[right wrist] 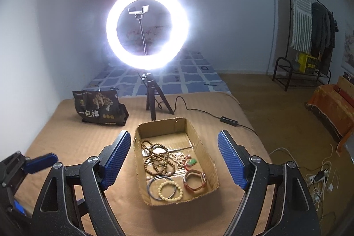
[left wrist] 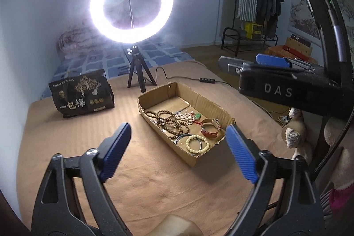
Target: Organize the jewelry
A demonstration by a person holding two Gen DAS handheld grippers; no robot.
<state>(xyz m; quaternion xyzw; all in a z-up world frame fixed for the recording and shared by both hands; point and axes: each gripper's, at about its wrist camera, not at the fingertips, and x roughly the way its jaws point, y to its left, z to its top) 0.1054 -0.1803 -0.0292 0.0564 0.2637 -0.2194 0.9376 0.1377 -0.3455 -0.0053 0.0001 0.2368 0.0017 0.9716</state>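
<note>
A shallow cardboard box point(left wrist: 208, 104) point(right wrist: 197, 132) lies on the tan bed cover and holds the jewelry. Inside are brown wooden bead strands point(left wrist: 169, 120) point(right wrist: 158, 158), a cream bead bracelet point(left wrist: 197, 143) point(right wrist: 170, 190), a pale bead string with a green charm point(left wrist: 190, 116) point(right wrist: 188, 160), a thin dark bangle point(right wrist: 152, 184) and a red-strapped watch point(left wrist: 211, 127) point(right wrist: 195, 180). My left gripper point(left wrist: 177, 147) is open and empty, just short of the box. My right gripper point(right wrist: 172, 160) is open and empty, with the box between its fingers in view. The right gripper also shows at the left wrist view's right edge point(left wrist: 272, 60).
A lit ring light on a tripod point(left wrist: 131, 2) point(right wrist: 147, 29) stands behind the box, its cable and switch point(right wrist: 229, 120) trailing right. A black snack bag point(left wrist: 81, 93) point(right wrist: 99, 107) stands at the left. Stuffed toys point(left wrist: 294, 130) sit at the right. Cables point(right wrist: 318, 176) lie on the floor.
</note>
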